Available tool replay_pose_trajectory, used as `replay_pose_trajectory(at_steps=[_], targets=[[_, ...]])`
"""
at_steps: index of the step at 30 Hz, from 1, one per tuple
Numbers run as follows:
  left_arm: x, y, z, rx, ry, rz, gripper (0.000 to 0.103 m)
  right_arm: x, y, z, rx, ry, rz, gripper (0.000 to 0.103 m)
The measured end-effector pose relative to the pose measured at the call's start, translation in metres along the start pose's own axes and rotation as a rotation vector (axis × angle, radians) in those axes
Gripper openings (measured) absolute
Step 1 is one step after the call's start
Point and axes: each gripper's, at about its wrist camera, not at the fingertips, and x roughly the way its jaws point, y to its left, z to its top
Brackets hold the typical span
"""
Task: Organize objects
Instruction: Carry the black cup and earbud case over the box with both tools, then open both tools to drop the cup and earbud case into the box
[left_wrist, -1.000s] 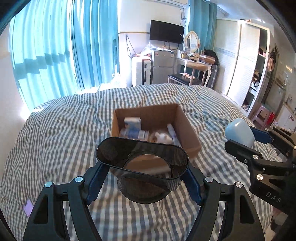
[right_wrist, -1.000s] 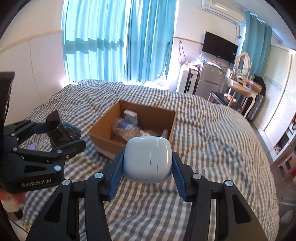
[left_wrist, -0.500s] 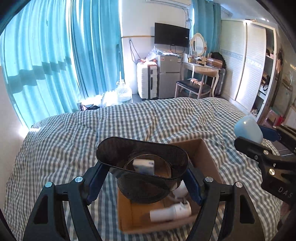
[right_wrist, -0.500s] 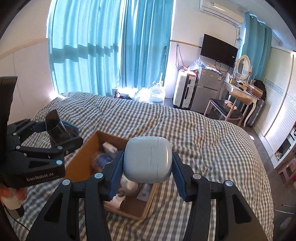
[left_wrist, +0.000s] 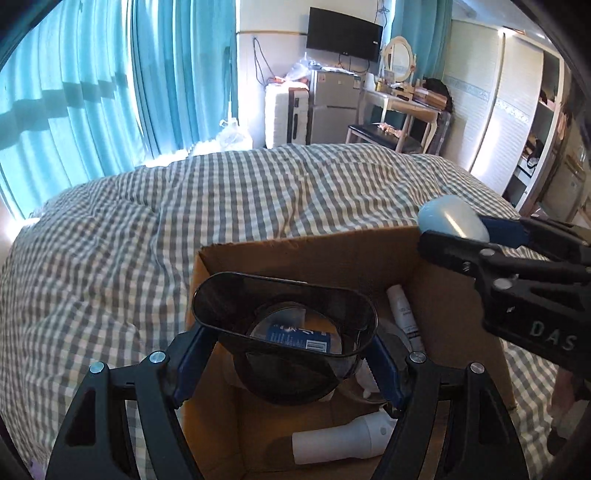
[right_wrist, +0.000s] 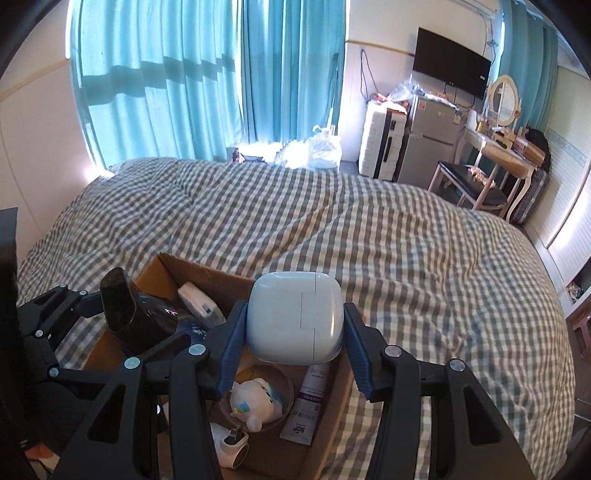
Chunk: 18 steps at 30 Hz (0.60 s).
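Your left gripper (left_wrist: 284, 354) is clamped on a dark smoked-plastic cup (left_wrist: 284, 332), gripped across its body with the oval mouth tipped toward the camera. Your right gripper (right_wrist: 293, 354) is clamped on a pale blue rounded case (right_wrist: 293, 319), one pad against each side. Both loads hang above the open cardboard box (left_wrist: 306, 254) that sits on the checked duvet (left_wrist: 110, 240).

The box is already crowded, so pick each landing spot before you let go. Under the cup lie a blue-labelled packet (left_wrist: 295, 336) and a white cylindrical device (left_wrist: 343, 439); the bare cardboard floor at the near left looks like the better place. Under the case sit a clear bowl holding a small white plush toy (right_wrist: 255, 402) and a white tube (right_wrist: 308, 402) along the right wall.

Bring each gripper down inside the walls before you open it, so nothing drops from height or bounces off the rim. The two grippers are close together over one small box: release one object, lift that hand clear, then set down the other. Keep the cup from tipping onto the bowl.
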Motion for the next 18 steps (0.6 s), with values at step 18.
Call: replay_pose_trajectory(at_steps=[18], targets=[[0.016, -0.007, -0.025, 0.025, 0.078, -0.050, 0.078, 0.039, 0.006, -0.019, -0.020, 0.111, 0.000, 0.050]])
